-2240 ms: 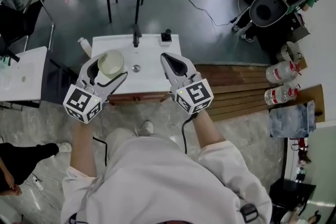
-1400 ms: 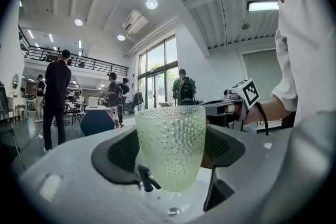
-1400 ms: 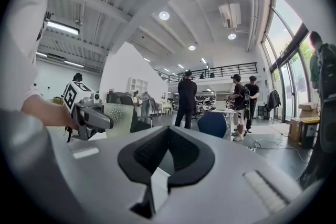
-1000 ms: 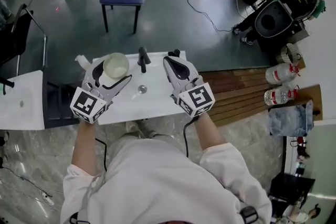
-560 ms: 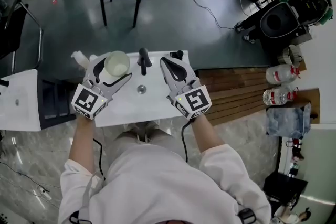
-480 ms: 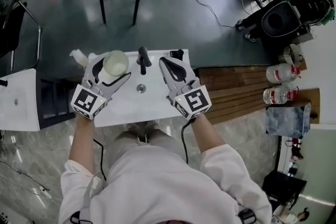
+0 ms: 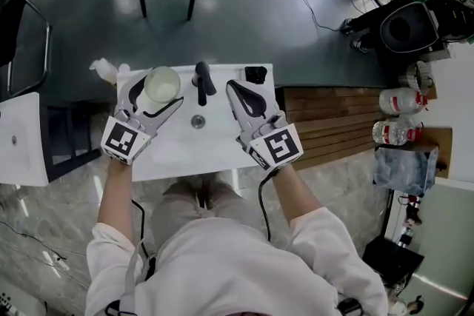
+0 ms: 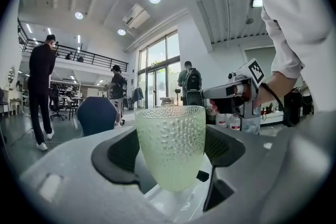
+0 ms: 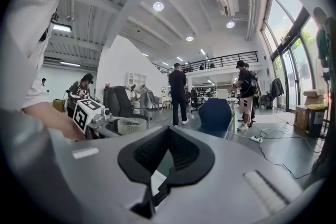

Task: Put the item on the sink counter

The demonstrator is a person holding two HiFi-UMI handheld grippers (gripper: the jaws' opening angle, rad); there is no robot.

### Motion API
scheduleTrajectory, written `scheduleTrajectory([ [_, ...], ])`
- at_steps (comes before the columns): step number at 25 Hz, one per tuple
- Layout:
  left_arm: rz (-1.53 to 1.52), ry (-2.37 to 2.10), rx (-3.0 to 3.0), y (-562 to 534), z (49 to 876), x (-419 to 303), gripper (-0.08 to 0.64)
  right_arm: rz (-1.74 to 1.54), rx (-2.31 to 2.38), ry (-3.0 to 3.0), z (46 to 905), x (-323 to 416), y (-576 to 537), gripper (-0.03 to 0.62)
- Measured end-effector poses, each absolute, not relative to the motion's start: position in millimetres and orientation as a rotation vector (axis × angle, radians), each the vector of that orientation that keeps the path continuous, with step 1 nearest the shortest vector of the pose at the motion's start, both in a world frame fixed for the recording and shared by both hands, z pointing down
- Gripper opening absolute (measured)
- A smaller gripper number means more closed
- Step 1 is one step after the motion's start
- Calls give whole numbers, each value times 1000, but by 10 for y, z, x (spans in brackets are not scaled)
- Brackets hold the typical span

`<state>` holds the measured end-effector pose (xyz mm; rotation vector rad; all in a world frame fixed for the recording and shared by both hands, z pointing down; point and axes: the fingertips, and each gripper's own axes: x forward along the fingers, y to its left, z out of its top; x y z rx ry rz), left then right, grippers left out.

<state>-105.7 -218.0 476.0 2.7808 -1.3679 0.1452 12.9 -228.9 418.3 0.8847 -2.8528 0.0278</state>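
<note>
Left gripper (image 7: 153, 90) has its two fingers clamped on a pale green dimpled glass cup (image 7: 162, 85), one pad on each side of the bowl, rim up. The cup sits over the white sink counter (image 7: 222, 152), at 10 o'clock from the drain (image 7: 197, 121). Whether its base touches the surface, I can't tell.

Here's the danger. That cup narrows toward the foot, and the pads grip a tapered wall. If they let go while it is off the surface or tilted, I'd expect it to drop or topple. It is also close to the counter's left and back edges, so a release there risks sending it off onto the floor. Glass, too, so a fall could break it.

Right gripper (image 7: 238, 89) hangs over the counter at 2 o'clock from the drain, fingers pressed together on nothing.

The black faucet (image 7: 202, 81) stands just beside the cup at its 3 o'clock, and a sideways swing could knock it. A white bottle (image 7: 104, 70) lies off the counter's edge at 9 o'clock, and a small black object (image 7: 256, 74) sits in the back right corner.
</note>
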Motion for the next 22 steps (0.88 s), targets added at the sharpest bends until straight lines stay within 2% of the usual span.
scheduleTrajectory([
  [22, 193, -1355, 2719, -2473, 5825, -1142, 377, 125, 893, -2799, 4988, 154, -2595, 5],
])
